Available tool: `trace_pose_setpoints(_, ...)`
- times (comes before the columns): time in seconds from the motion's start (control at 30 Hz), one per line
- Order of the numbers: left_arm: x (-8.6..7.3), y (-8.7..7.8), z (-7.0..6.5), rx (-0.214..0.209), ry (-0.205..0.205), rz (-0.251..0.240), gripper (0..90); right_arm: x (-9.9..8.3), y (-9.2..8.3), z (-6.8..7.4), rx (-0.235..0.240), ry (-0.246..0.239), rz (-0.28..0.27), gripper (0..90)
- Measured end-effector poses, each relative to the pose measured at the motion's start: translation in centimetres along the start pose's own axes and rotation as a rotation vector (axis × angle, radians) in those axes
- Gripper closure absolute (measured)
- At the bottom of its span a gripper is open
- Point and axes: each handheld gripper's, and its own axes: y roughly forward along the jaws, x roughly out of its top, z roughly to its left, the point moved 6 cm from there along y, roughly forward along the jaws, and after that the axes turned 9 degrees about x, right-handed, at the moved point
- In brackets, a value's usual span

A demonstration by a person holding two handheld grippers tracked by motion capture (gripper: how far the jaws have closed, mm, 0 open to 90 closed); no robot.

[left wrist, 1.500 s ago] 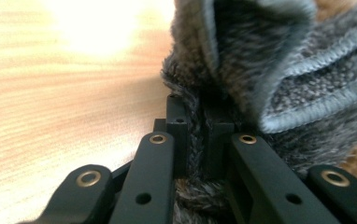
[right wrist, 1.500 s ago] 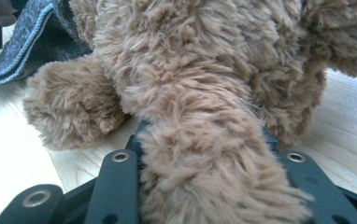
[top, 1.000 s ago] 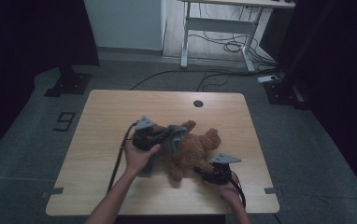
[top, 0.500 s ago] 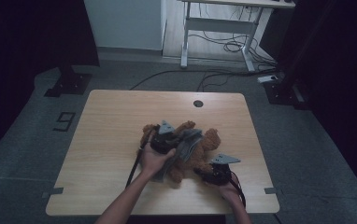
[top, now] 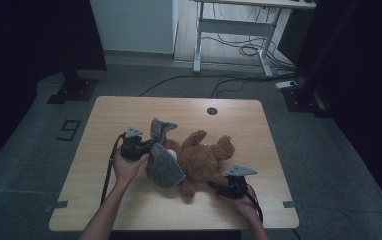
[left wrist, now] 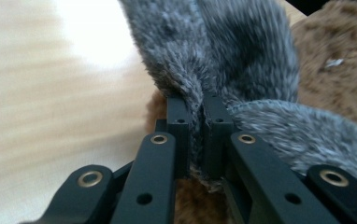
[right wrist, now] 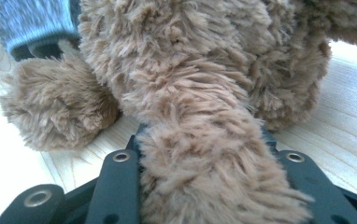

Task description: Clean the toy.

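Grey fuzzy garment half off a brown teddy bear (top: 204,160) on the wooden table (top: 129,107).
Left gripper (left wrist: 194,123) pinches the grey garment (top: 161,162); right gripper (top: 214,185) clamps the bear's limb (right wrist: 200,154).

High view: dim, dark room edges. Both gripper views: brighter, glare blown out on the table (left wrist: 92,42), near fur soft-focused.

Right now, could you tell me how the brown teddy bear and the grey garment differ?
The teddy bear is brown; the grey garment is grey. The right gripper clamps the bear's limb; the left gripper pinches the garment's edge. Both are furry and lie on the table.
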Motion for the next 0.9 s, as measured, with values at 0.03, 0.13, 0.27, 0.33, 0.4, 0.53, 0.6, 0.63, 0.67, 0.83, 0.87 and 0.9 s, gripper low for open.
trace_pose_setpoints(0.03,-0.4,0.1,0.2,0.008,0.002,0.002,83.7,0.0,0.0,0.0,-0.001,-0.002,-0.001,59.2)
trace_pose_setpoints(0.13,-1.0,0.1,0.8,0.057,0.031,0.018,83.7,0.0,0.1,0.0,-0.001,0.001,-0.001,59.2)
trace_pose_setpoints(0.27,-3.1,0.5,2.2,0.093,0.022,0.092,83.7,0.0,0.0,-0.1,0.000,0.006,-0.003,59.2)
trace_pose_setpoints(0.33,-4.2,0.7,2.7,0.080,0.008,0.109,83.6,0.0,0.0,-0.1,0.004,0.012,-0.005,59.2)
trace_pose_setpoints(0.4,-4.9,0.8,2.7,0.056,0.001,0.110,83.5,0.0,0.1,-0.2,0.006,0.014,-0.007,59.1)
trace_pose_setpoints(0.53,-4.9,0.6,2.3,0.040,0.006,0.100,83.4,0.0,0.1,-0.2,0.005,0.020,-0.009,59.0)
trace_pose_setpoints(0.6,-4.7,0.1,2.3,0.037,0.006,0.088,83.2,0.0,0.1,-0.3,0.003,0.023,-0.012,58.9)
trace_pose_setpoints(0.63,-4.6,-0.3,2.6,0.037,0.006,0.081,83.1,0.0,0.1,-0.3,0.003,0.023,-0.013,58.9)
trace_pose_setpoints(0.67,-4.6,-0.6,2.7,0.036,0.003,0.076,83.0,-0.1,0.0,-0.3,0.002,0.025,-0.012,58.9)
trace_pose_setpoints(0.83,-5.0,-3.2,3.6,0.027,-0.011,0.039,81.9,-0.1,0.0,-0.4,0.007,0.025,-0.014,58.5)
trace_pose_setpoints(0.87,-5.1,-3.7,3.9,0.029,-0.014,0.032,81.9,-0.1,0.0,-0.4,0.007,0.025,-0.014,58.4)
trace_pose_setpoints(0.9,-5.2,-4.2,4.1,0.032,-0.017,0.025,82.0,-0.1,0.0,-0.4,0.007,0.026,-0.015,58.3)
